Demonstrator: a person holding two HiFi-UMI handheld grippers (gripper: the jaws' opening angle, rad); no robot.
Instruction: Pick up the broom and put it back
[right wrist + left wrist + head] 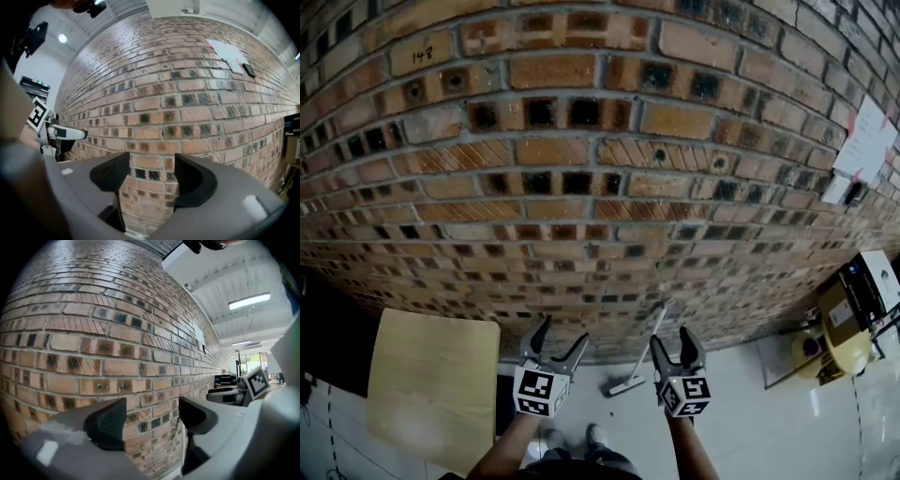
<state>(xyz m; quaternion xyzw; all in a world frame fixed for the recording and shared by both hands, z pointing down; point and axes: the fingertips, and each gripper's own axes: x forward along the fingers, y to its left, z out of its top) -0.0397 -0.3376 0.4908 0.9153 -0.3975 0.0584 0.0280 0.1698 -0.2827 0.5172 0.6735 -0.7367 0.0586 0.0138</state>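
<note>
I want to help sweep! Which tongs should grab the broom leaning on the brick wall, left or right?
Right, probably. The right tongs hang just beside the broom, while the left tongs are farther off. Both are open and empty.

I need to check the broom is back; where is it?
Head view, low centre: the broom leans against the brick wall, just beside the right gripper.
</note>
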